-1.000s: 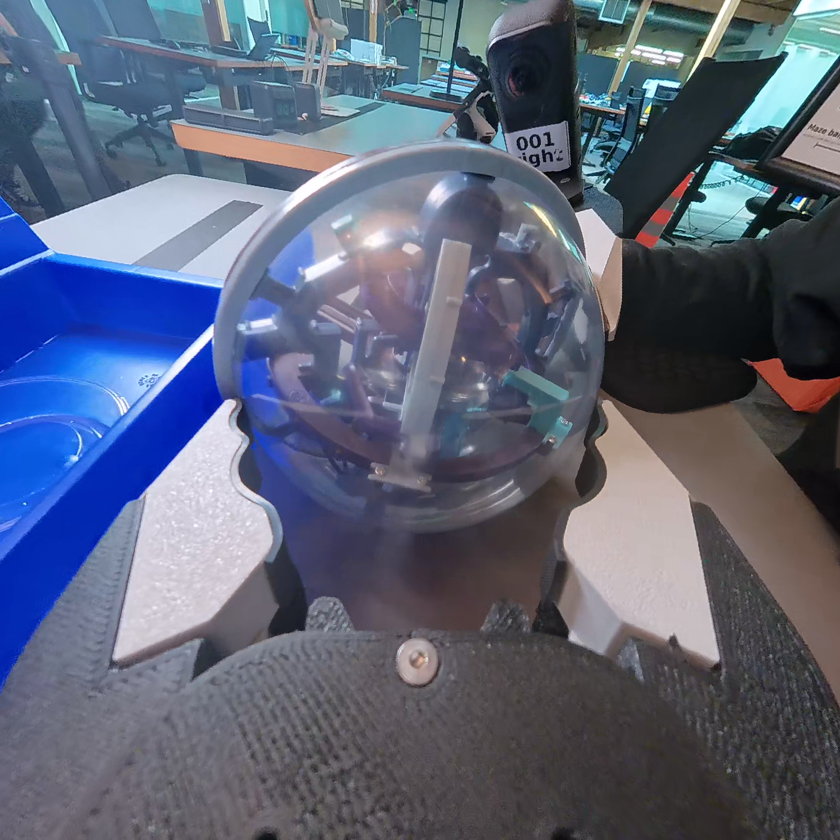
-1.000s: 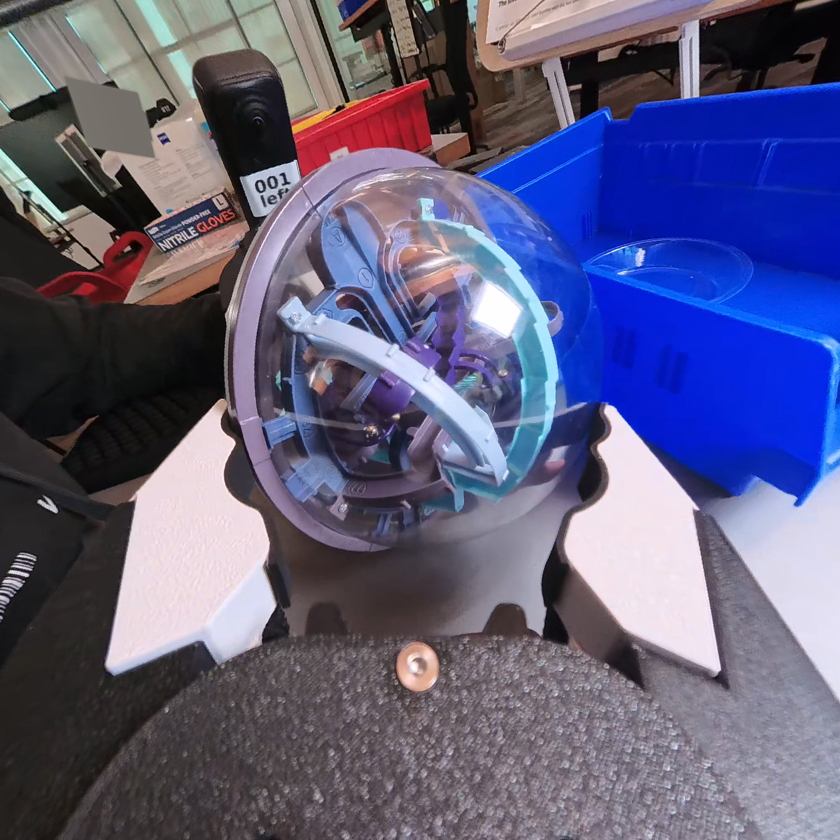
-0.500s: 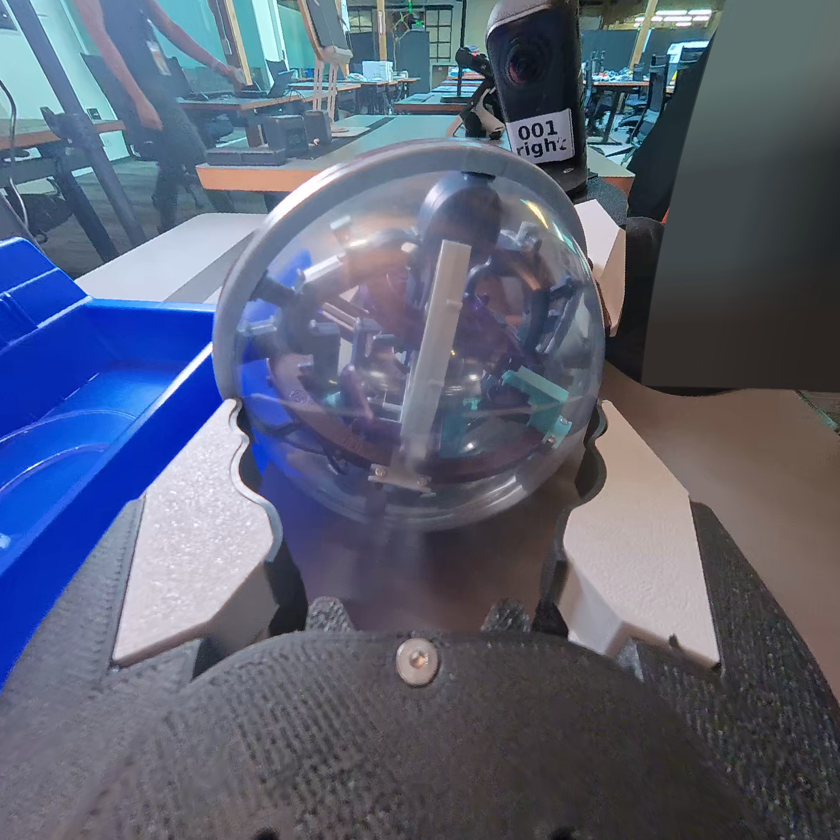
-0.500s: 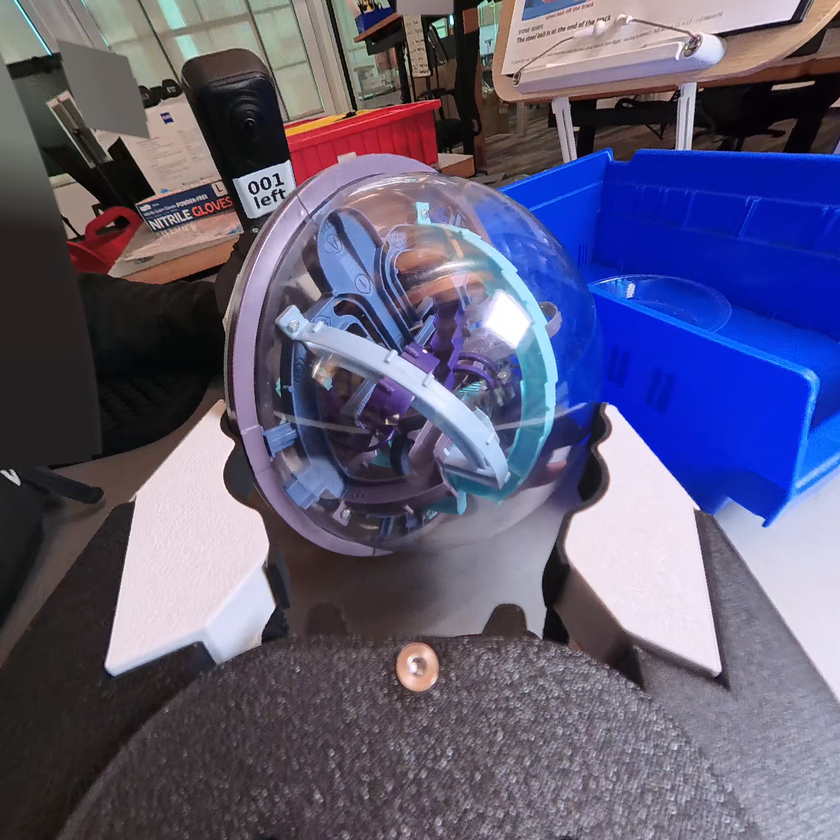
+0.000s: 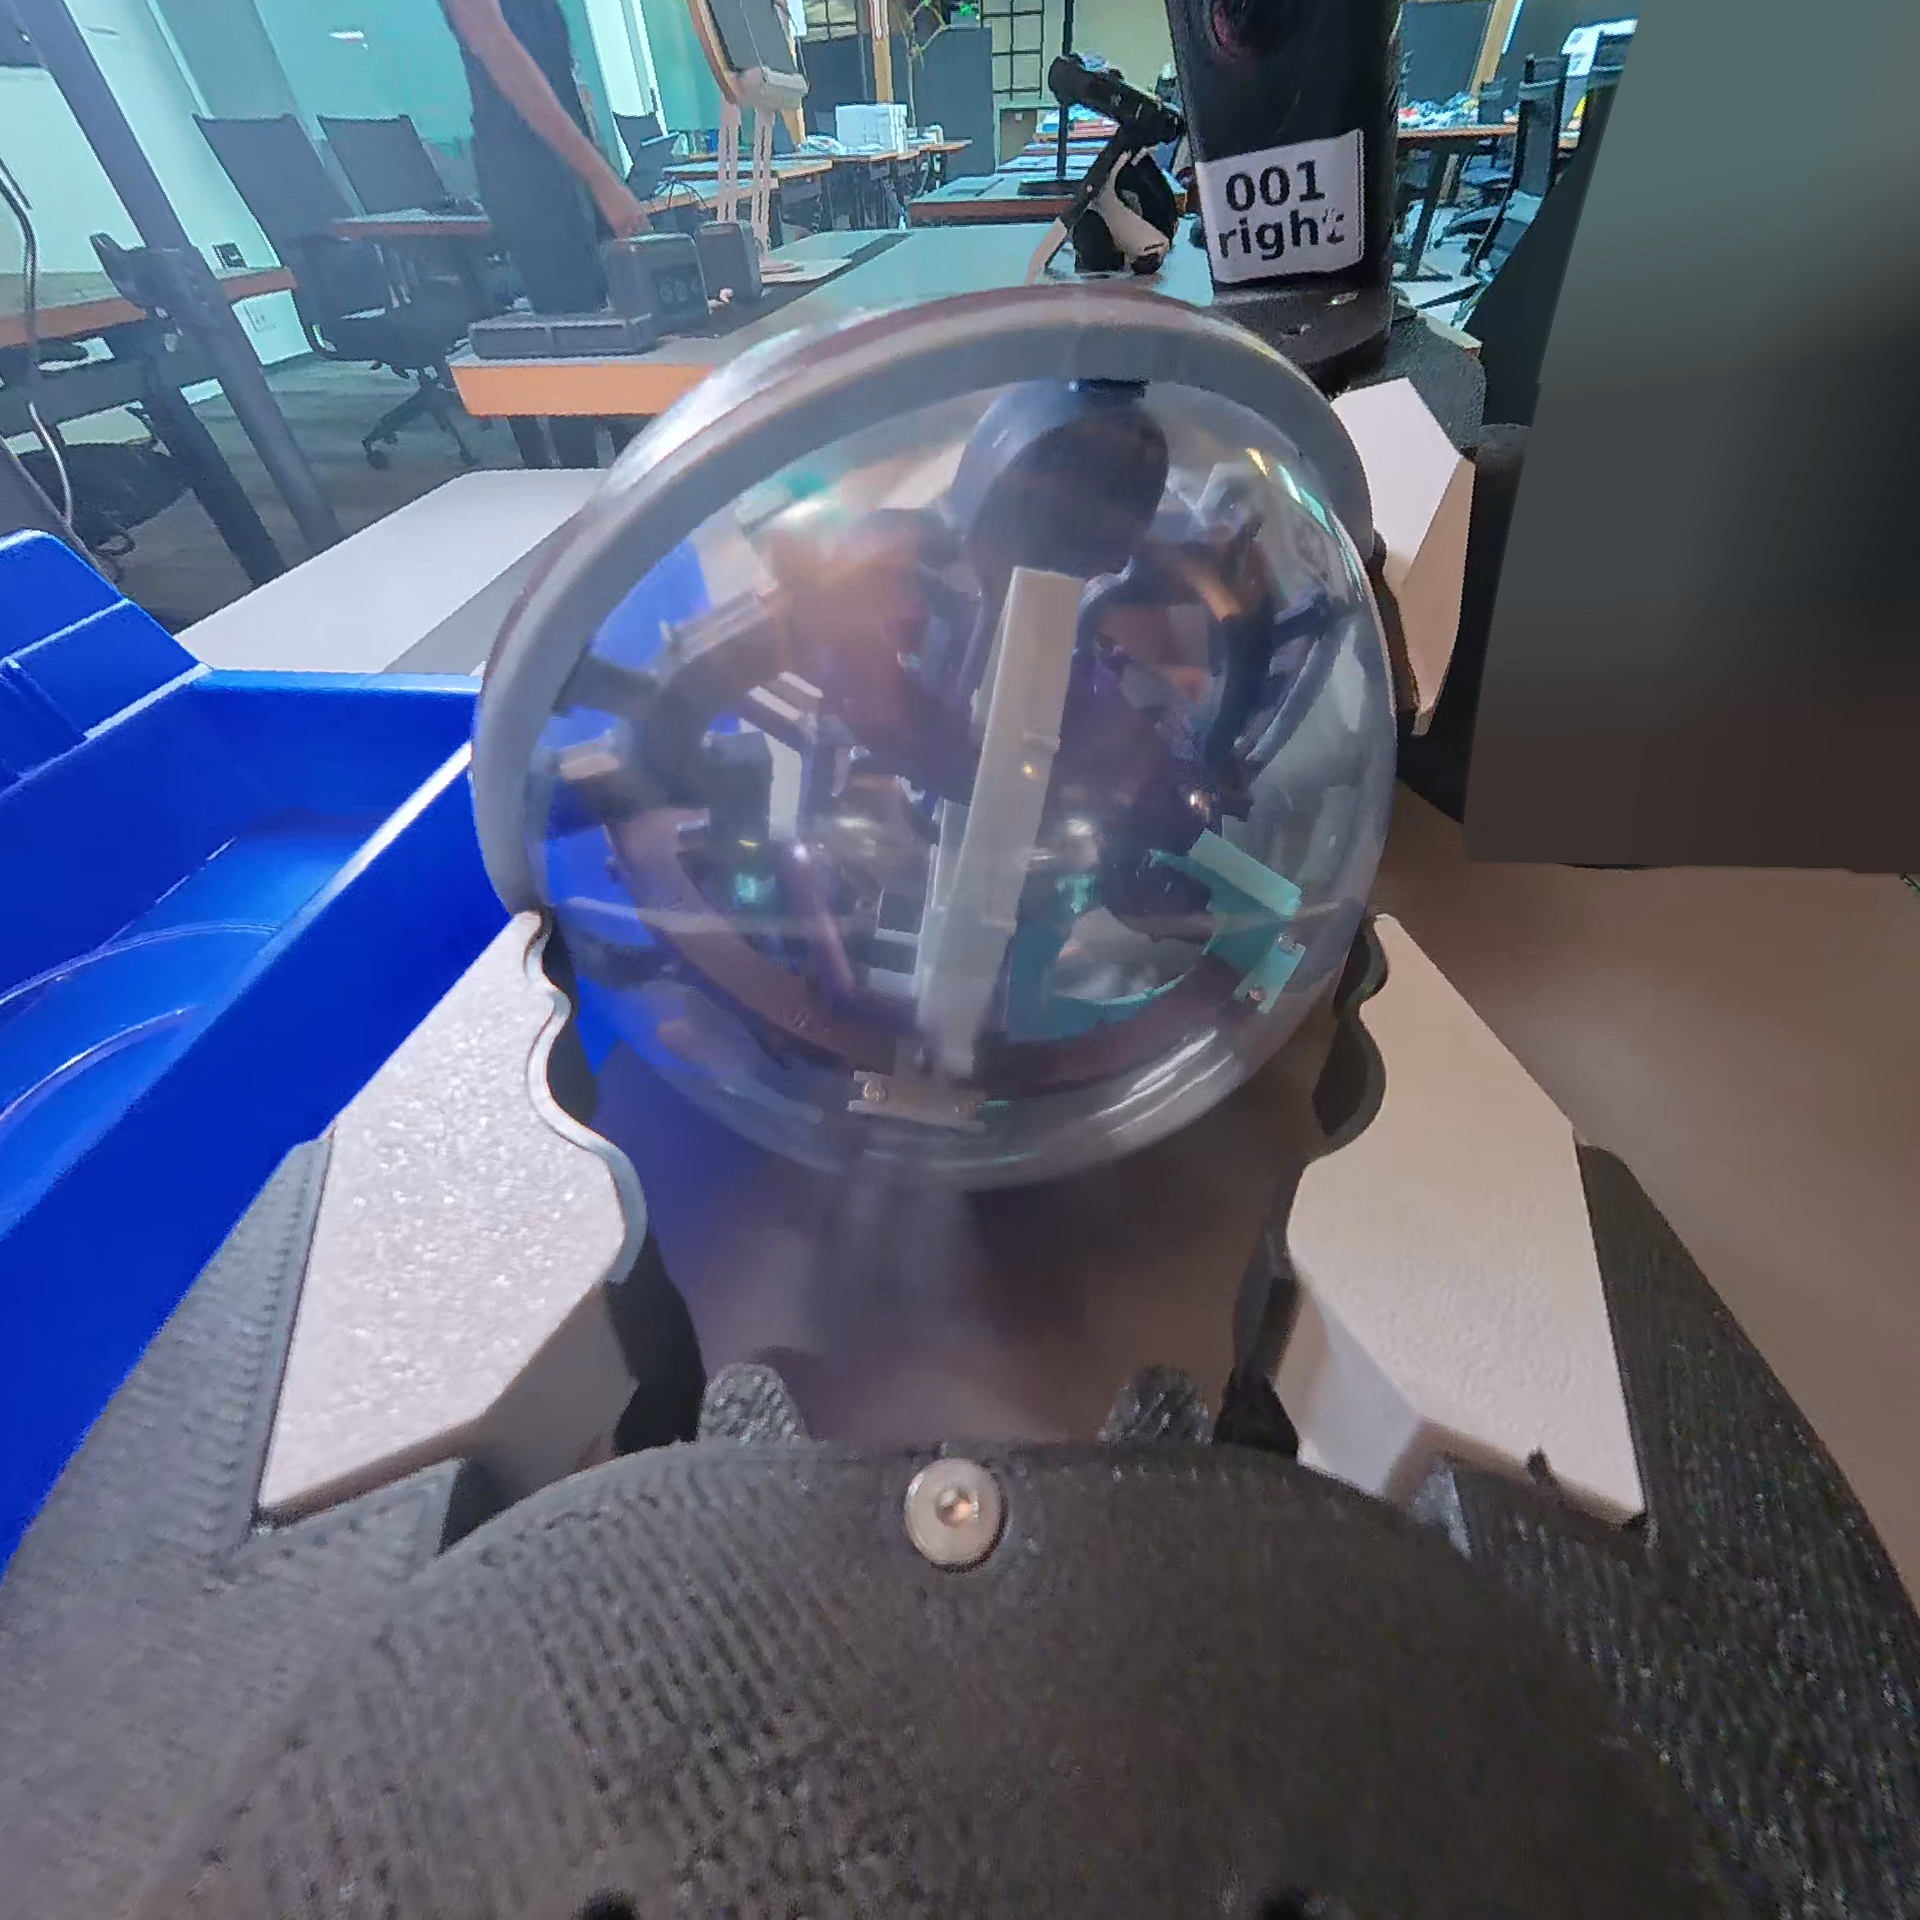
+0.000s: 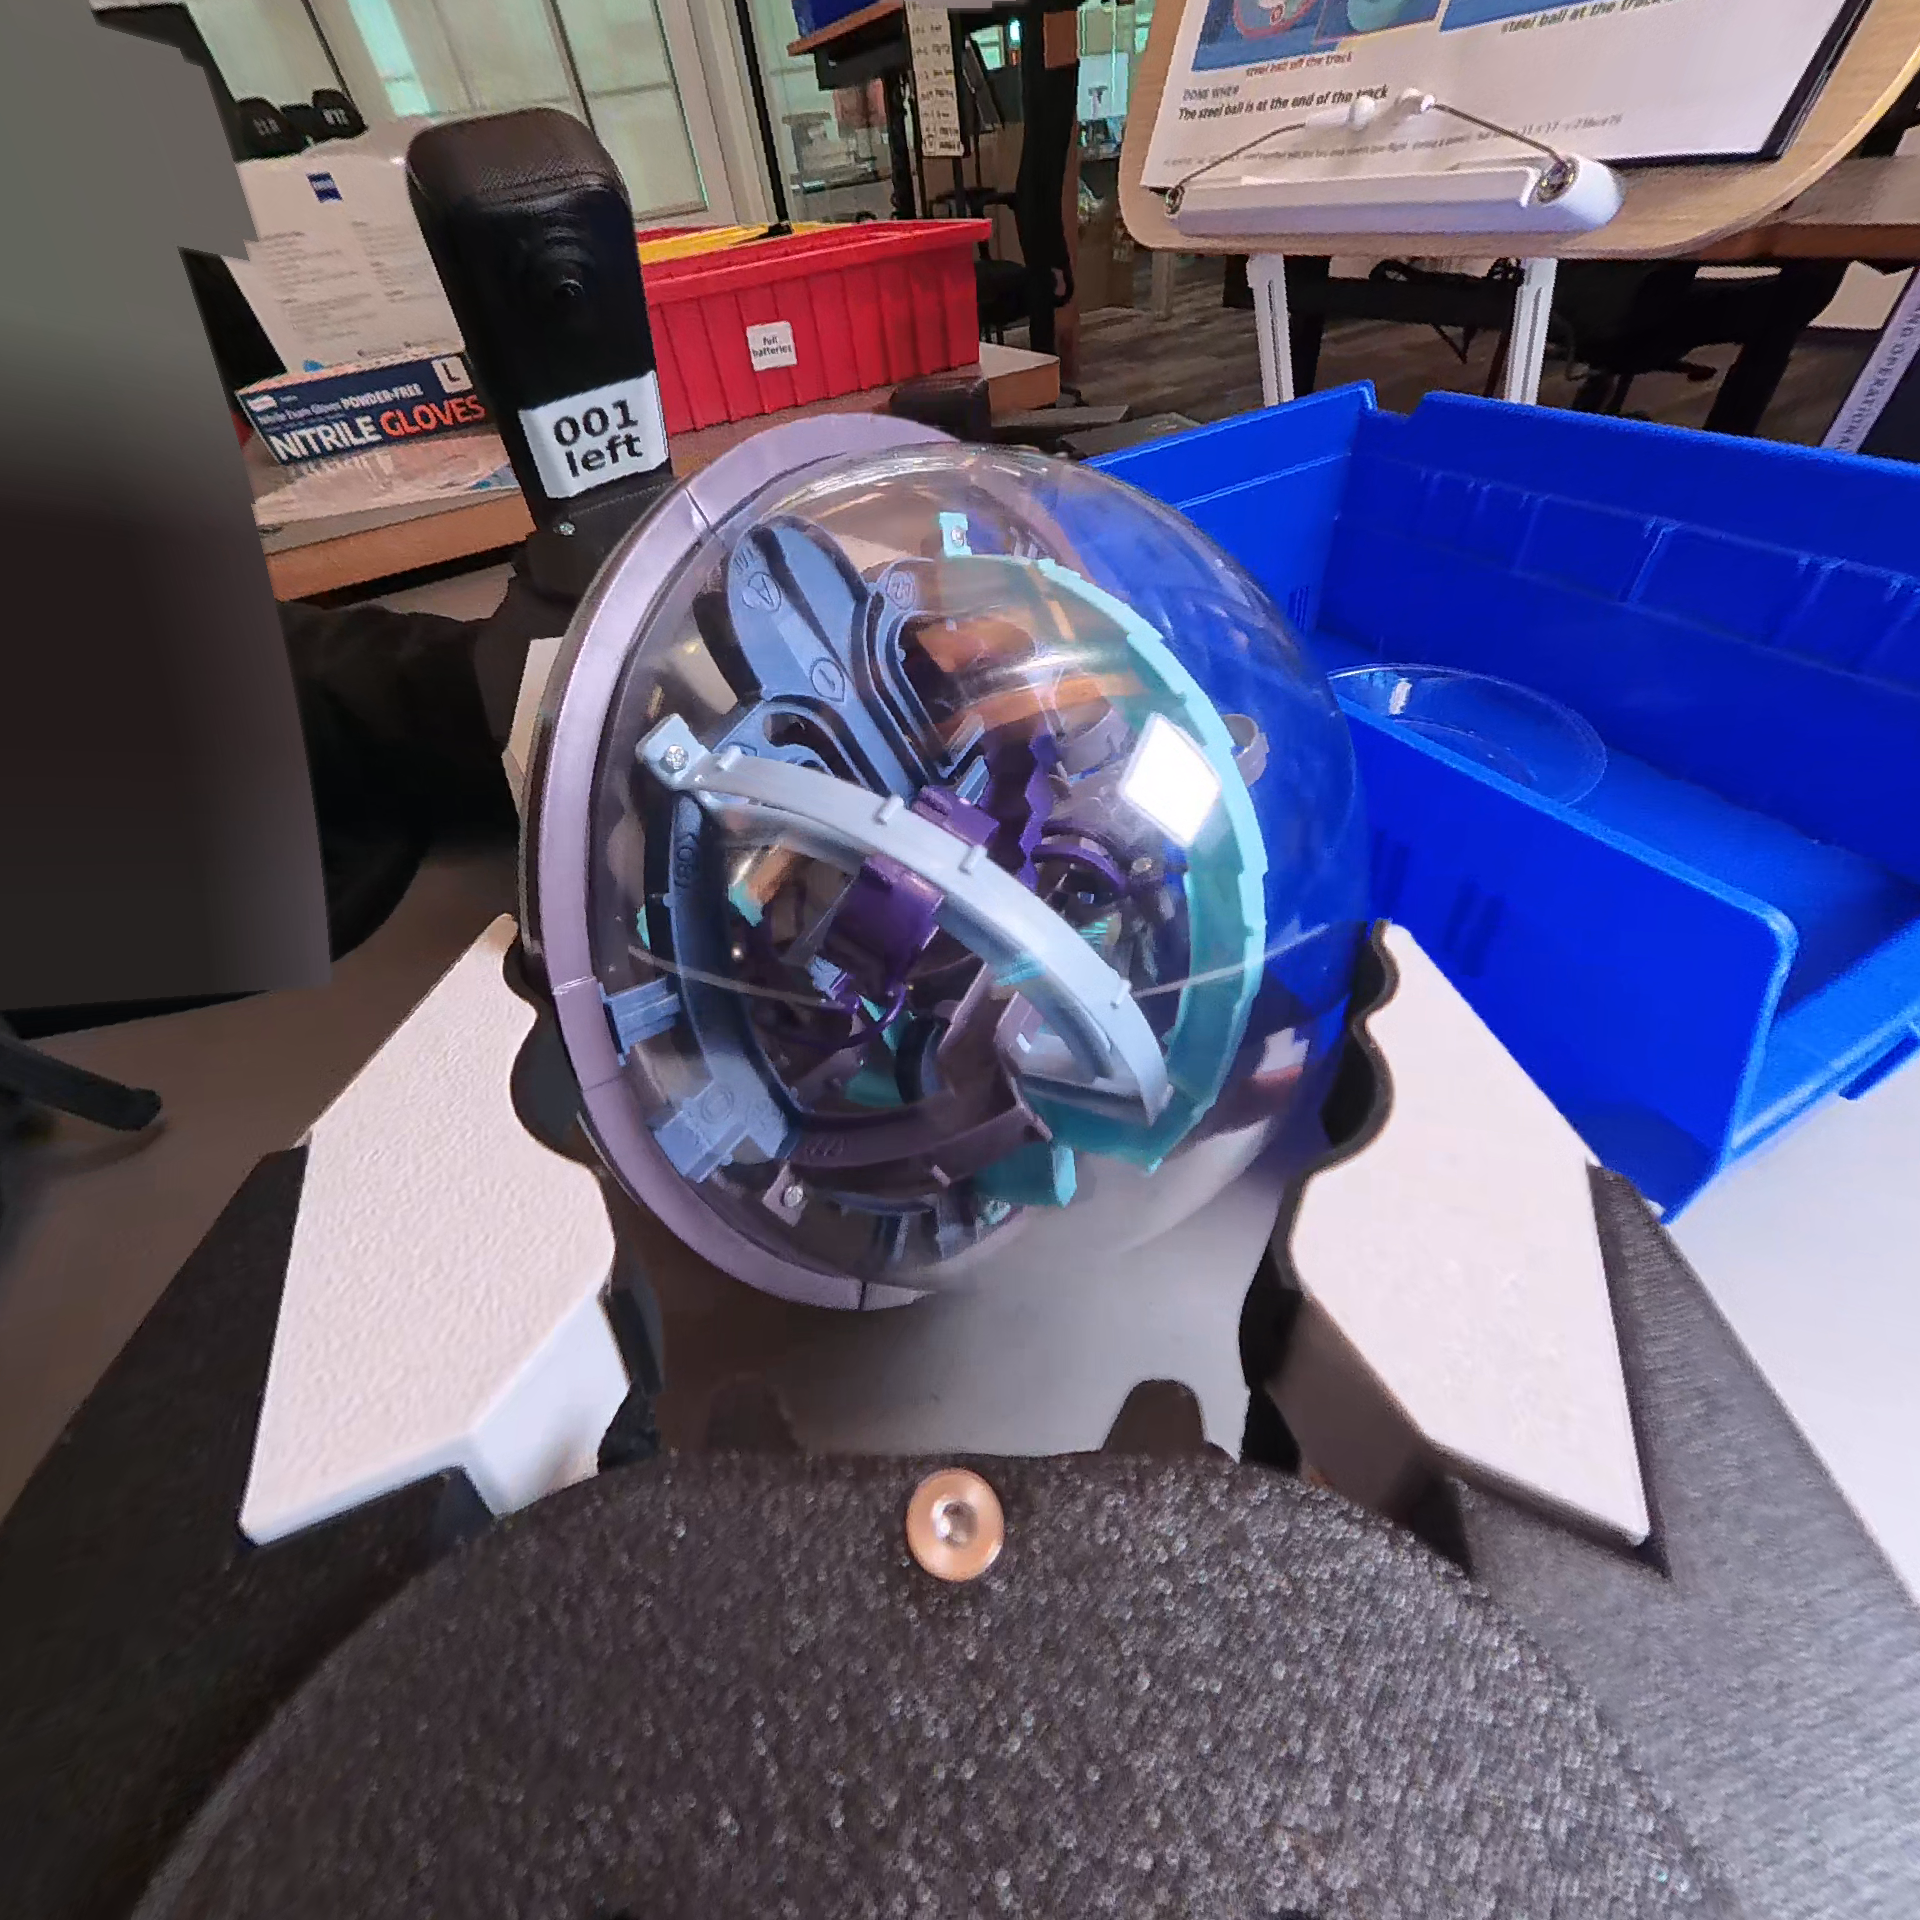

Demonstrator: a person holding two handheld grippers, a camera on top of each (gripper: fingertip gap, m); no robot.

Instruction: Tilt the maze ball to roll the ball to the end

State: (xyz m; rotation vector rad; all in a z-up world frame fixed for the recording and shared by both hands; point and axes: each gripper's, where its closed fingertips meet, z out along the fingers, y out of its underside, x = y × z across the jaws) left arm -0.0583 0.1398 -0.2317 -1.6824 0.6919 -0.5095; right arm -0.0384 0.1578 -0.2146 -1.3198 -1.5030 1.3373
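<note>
The maze ball (image 5: 935, 748) is a clear sphere with a grey rim band and grey, purple and teal tracks inside. It is held above the table between both grippers, which face each other. My left gripper (image 5: 951, 935) is shut on its near side, white fingers (image 5: 436, 1195) at either flank. My right gripper (image 6: 945, 945) is shut on the opposite side of the maze ball (image 6: 935, 852). The right gripper's black camera post (image 5: 1288, 156) shows behind the ball, and the left gripper's post (image 6: 540, 291) in the right wrist view. I cannot pick out the small steel ball.
A blue bin (image 5: 208, 883) stands beside the ball, with a clear plastic dome (image 6: 1465, 727) in the blue bin (image 6: 1662, 935). The table (image 5: 1714, 1091) lies below. A red bin (image 6: 821, 301), a glove box (image 6: 364, 410) and a sign board (image 6: 1455, 125) stand behind. A person (image 5: 530, 156) stands far back.
Both grippers have tipped upward together with the ball in their grip, so the bin and table sit lower in each view. The ball has not shifted between the fingers.
</note>
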